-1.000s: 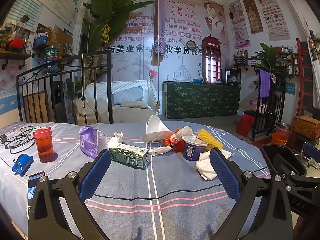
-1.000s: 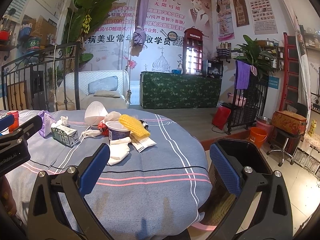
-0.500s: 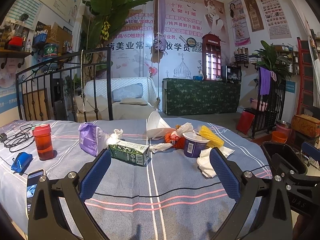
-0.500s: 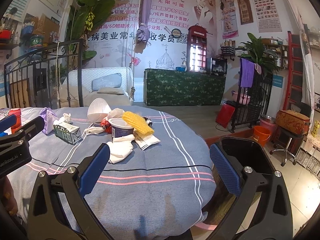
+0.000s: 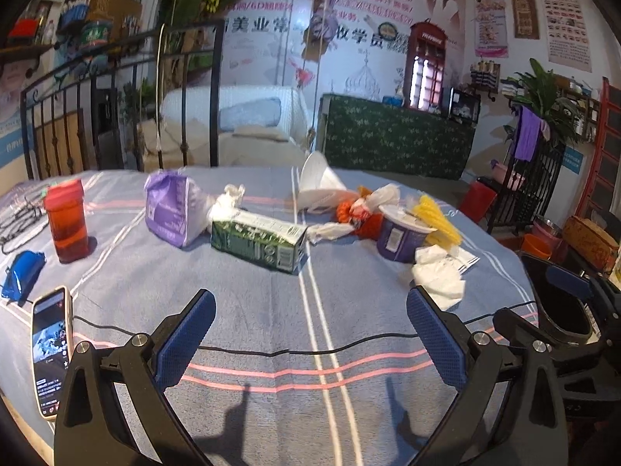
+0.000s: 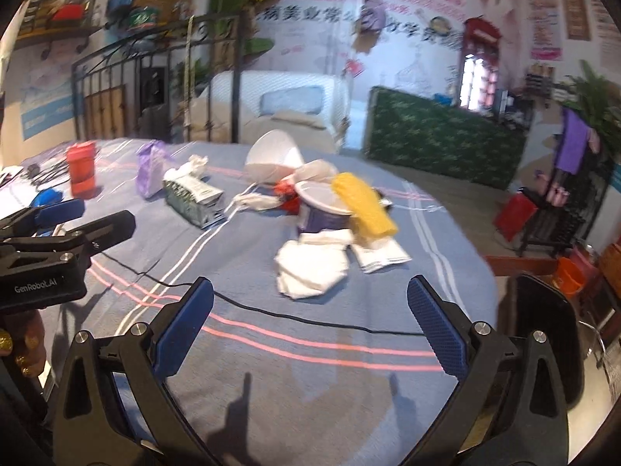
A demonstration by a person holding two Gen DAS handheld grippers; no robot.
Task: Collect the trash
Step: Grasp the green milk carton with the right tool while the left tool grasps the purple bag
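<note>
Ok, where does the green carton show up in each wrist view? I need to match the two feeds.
Left wrist: green carton lies at centre, just left of the white stripes, ahead of the open left gripper.
Right wrist: green carton sits upper left, beyond the open right gripper.
Shared landmark: purple tub to the carton's right.

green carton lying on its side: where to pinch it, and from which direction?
Probably across the narrow width of the green carton, mid-body, coming from above. It lies flat on the tablecloth with the long faces exposed; crumpled tissue crowds its far-left end. The open left gripper faces it.
</note>
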